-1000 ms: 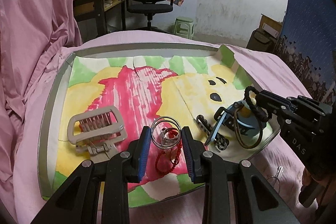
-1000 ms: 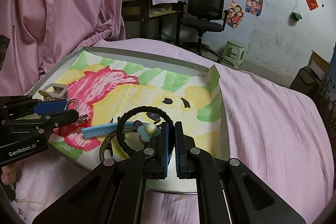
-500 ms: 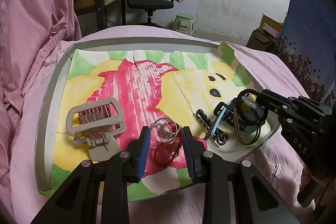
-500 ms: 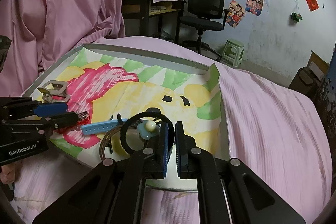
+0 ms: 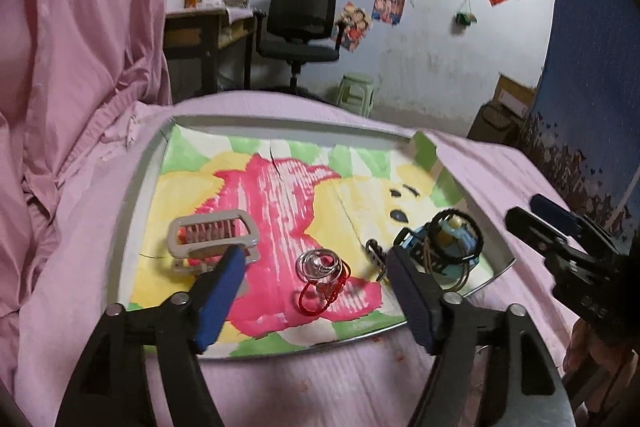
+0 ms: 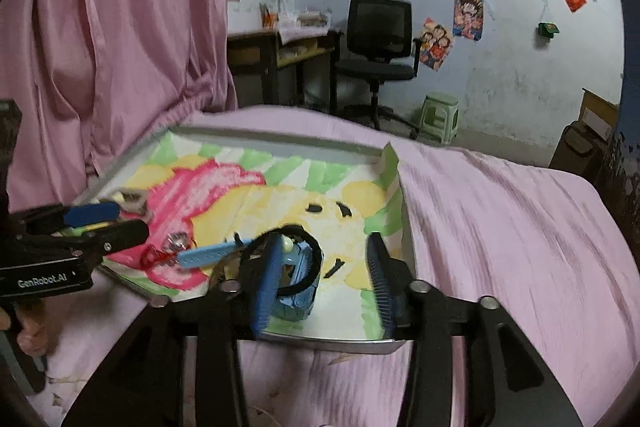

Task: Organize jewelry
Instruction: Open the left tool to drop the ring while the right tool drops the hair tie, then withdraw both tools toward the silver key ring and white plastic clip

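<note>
A metal tray (image 5: 132, 195) lined with a pink, yellow and green picture lies on the pink bed. In it lie a beige hair clip (image 5: 212, 239), silver rings with a red string bracelet (image 5: 322, 277), and a pile of a blue watch (image 5: 448, 251), a black cord bracelet (image 6: 308, 247) and a thin hoop. My left gripper (image 5: 316, 301) is open and empty, just short of the rings. My right gripper (image 6: 324, 275) is open and empty at the tray's near edge (image 6: 340, 343), its left finger beside the watch (image 6: 296, 287) and its blue strap (image 6: 208, 255).
Pink sheets (image 6: 500, 227) surround the tray, and a pink curtain (image 5: 80, 27) hangs at the left. A black office chair (image 6: 378, 39), a desk (image 5: 200, 31) and a green stool (image 6: 440, 115) stand beyond the bed.
Both grippers have opened and drawn back. The left one let go of the rings and red string. The right one released the black cord bracelet onto the watch pile.
</note>
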A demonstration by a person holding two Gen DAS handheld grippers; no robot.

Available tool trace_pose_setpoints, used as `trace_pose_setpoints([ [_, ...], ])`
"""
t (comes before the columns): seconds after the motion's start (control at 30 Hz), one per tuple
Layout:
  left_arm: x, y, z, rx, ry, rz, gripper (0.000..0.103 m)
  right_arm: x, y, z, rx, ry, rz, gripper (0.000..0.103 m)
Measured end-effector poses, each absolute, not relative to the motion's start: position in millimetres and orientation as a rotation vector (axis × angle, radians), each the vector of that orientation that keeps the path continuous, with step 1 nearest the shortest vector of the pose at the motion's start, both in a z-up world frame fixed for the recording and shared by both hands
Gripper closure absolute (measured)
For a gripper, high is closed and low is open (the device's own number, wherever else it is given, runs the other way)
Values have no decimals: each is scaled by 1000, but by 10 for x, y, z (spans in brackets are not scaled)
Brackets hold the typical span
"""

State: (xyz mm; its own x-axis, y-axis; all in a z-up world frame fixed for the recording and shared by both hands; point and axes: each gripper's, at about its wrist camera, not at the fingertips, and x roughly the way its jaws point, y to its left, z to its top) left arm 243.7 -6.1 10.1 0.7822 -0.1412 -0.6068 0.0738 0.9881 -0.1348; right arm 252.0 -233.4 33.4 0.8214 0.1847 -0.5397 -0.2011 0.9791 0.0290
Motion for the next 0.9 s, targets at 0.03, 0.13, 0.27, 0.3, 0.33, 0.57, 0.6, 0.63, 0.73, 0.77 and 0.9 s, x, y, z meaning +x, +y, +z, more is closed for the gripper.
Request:
trace_pose_setpoints([
  [0.03, 2399, -55, 120, -106, 646, -112, 26, 2459, -2364, 367, -15, 540, 207, 48],
  [0.13, 2262, -33, 183, -106, 589, -94, 17, 2283, -2424, 470, 19, 458, 221, 34],
  [0.27, 2078, -1, 254, -112, 530, -82, 8, 2044, -2476, 598, 47, 370, 227, 21],
  [0.3, 2045, 4, 264, -115, 520, -81, 7, 2005, -2482, 621, 50, 357, 226, 16],
  [0.33, 1991, 12, 282, -119, 502, -80, 6, 1950, -2495, 642, 54, 340, 224, 14],
  [0.57, 1698, -3, 398, -103, 414, -79, 2, 1691, -2572, 695, 69, 279, 217, 1],
  [0.6, 1665, -16, 413, -100, 407, -80, 2, 1658, -2590, 695, 67, 275, 213, 1],
  [0.63, 1620, -26, 430, -98, 395, -85, 1, 1624, -2587, 694, 66, 274, 210, 1],
  [0.73, 1496, -68, 456, -90, 370, -99, 0, 1538, -2612, 684, 68, 270, 200, 1],
  [0.77, 1458, -83, 462, -86, 364, -103, 0, 1510, -2628, 684, 69, 267, 194, 1],
  [0.9, 1328, -141, 474, -75, 350, -116, 0, 1387, -2695, 697, 68, 253, 183, 1],
])
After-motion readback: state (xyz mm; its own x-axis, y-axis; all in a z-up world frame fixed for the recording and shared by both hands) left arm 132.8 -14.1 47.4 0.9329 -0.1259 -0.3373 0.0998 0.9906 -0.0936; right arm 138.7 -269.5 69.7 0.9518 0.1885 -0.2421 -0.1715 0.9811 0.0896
